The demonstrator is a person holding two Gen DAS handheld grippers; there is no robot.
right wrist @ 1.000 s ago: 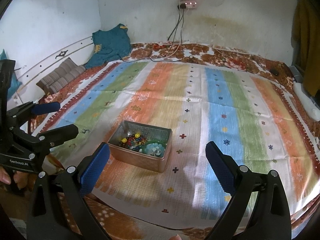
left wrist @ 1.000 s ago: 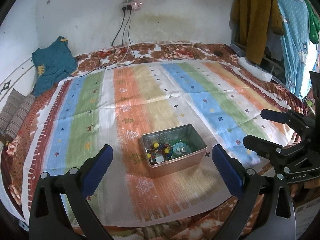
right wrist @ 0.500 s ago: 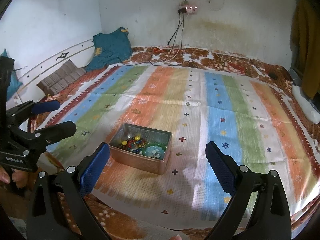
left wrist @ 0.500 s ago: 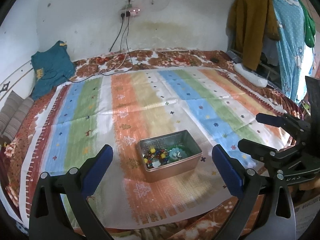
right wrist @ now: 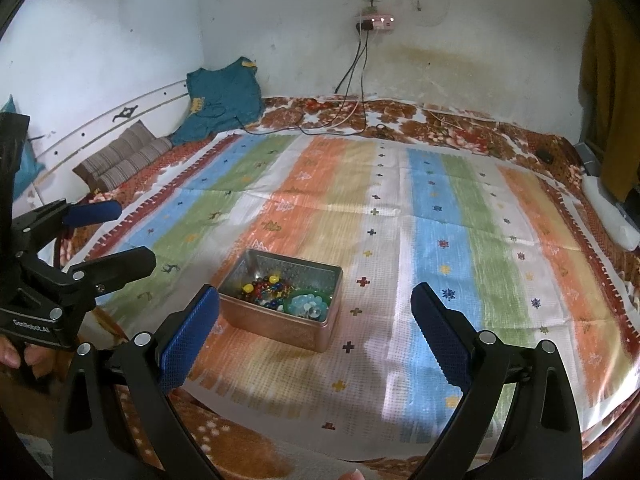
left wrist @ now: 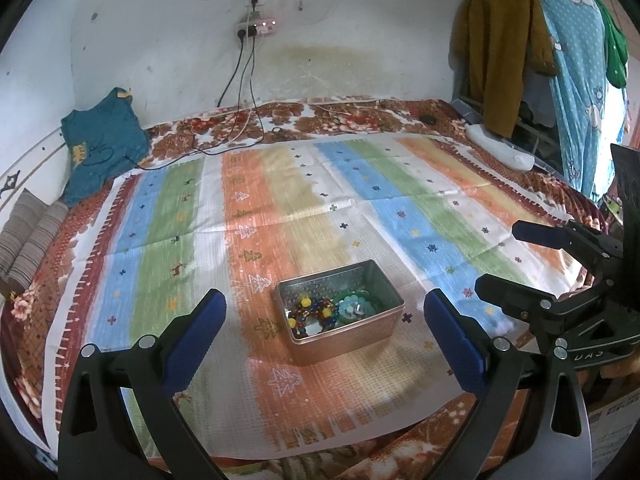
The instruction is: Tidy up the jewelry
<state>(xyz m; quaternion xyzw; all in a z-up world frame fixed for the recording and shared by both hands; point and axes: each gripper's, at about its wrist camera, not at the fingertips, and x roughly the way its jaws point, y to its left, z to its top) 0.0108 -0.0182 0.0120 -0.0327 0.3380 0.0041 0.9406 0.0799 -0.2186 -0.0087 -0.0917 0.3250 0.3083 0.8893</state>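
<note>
Sitting on the striped mat [left wrist: 280,208], near its front edge, a metal tin [left wrist: 340,312] holds mixed coloured beads [left wrist: 310,314] beside a green bangle [left wrist: 356,308]. Left gripper [left wrist: 324,312] and right gripper [right wrist: 316,308] hover before the tin, jaws apart, empty.

Your beads [left wrist: 310,314] are blurring into one tangle inside the tin [left wrist: 352,342], too small to tell piece from piece, and the near wall is hiding its floor. Your left gripper [left wrist: 325,305] arms are running off the bottom edge. Your hand [right wrist: 12,354] is getting cut off at the left edge, only fingertips showing under the handle.
</note>
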